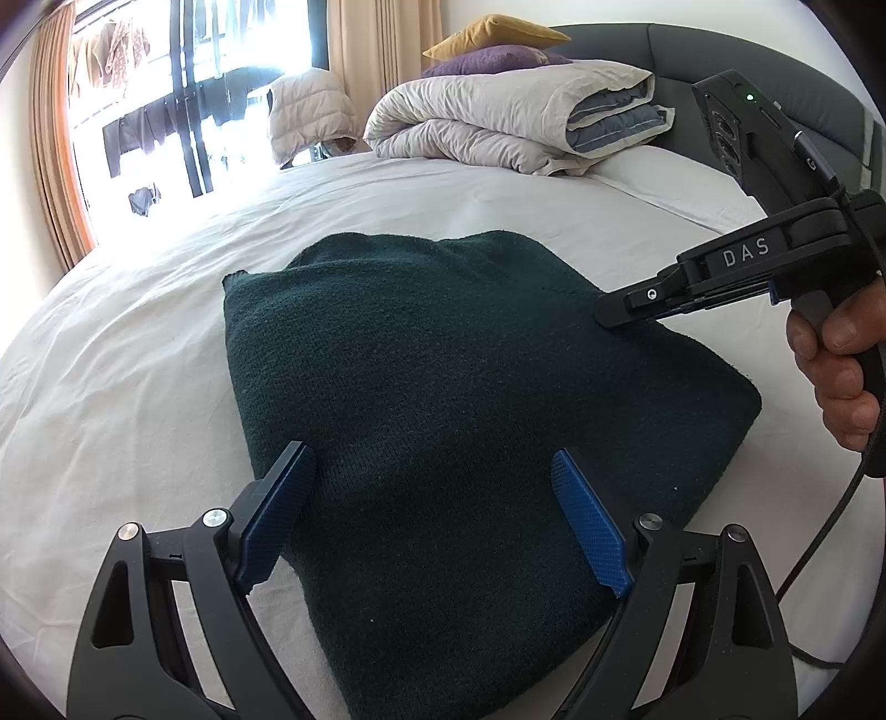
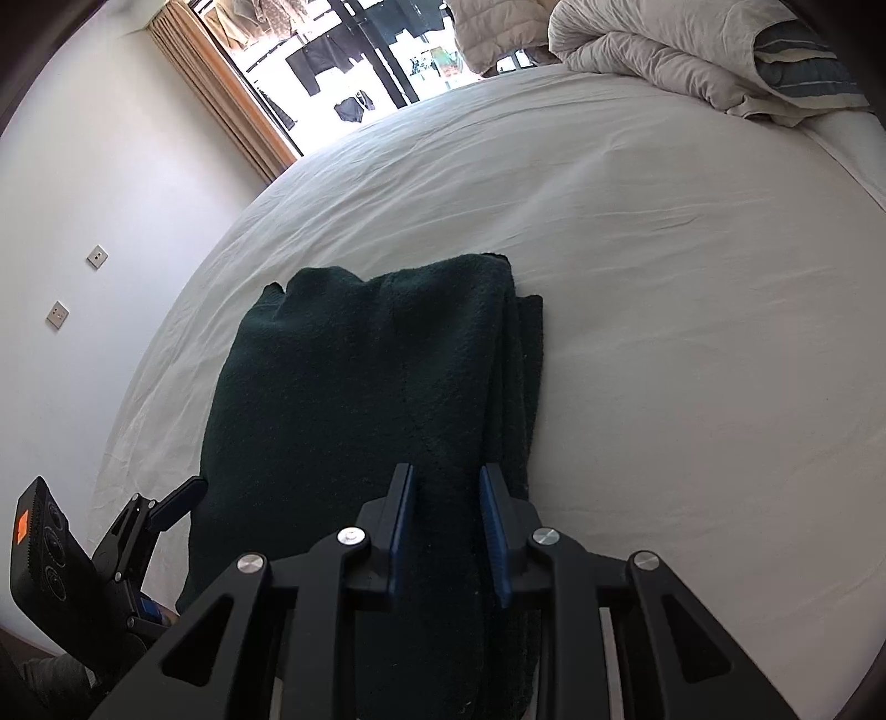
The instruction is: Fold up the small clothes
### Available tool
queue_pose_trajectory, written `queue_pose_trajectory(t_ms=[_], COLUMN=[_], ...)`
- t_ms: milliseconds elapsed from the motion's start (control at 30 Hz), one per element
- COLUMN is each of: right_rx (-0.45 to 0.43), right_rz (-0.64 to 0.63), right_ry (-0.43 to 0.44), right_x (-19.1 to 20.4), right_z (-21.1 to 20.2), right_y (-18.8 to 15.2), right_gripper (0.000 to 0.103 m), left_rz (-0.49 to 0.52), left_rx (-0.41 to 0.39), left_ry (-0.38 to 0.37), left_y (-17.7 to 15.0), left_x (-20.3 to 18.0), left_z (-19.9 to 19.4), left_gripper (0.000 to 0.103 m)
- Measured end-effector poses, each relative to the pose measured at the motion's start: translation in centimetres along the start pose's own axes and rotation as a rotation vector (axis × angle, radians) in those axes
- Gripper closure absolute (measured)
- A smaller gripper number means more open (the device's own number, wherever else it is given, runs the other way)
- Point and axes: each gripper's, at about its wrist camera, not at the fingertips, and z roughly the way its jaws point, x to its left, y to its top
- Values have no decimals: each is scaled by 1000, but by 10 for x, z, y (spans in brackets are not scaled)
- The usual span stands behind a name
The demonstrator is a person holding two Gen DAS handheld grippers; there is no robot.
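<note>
Left wrist view, bed: your folded dark green sweater lies on the white sheet, which is lightly creased and covers the whole bed.
Left wrist view, room: a rolled grey duvet sits at the far end with a purple cushion and a yellow cushion behind it, against a dark grey headboard. A bright window with orange curtains fills the far left.
Left gripper: your jaws stand wide apart and released, hovering over the near edge of the sweater with nothing gripped.
Right gripper, seen from the left: its tip rests at the sweater's right side; your hand wraps the handle, and a black cable trails down from it.
Right wrist view, bed: the sweater shows stacked folded layers along its right edge, with bare sheet beyond.
Right gripper: your jaws are narrowly apart over the sweater's right strip; the pads do not visibly pinch the cloth.
Only in the right view: a white wall with two switch plates, and your left gripper at the lower left.
Only in the left view: both cushions, the headboard and your hand.
</note>
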Motion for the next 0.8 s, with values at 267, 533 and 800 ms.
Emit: queue_pose_trajectory(t_ms=[267, 533, 800], right_rx=[-7, -39, -78], right_rz=[-9, 58, 66], right_ry=[-32, -58, -104], right_x=[0, -23, -15], right_z=[1, 4, -10], right_y=[-3, -11, -15], right_gripper=[93, 95, 62], left_rz=[3, 22, 6], left_rx=[1, -11, 1], left_ry=[6, 10, -5], left_y=[0, 1, 0], left_x=[-2, -12, -8], left_z=[0, -1, 3], left_gripper=[16, 16, 9])
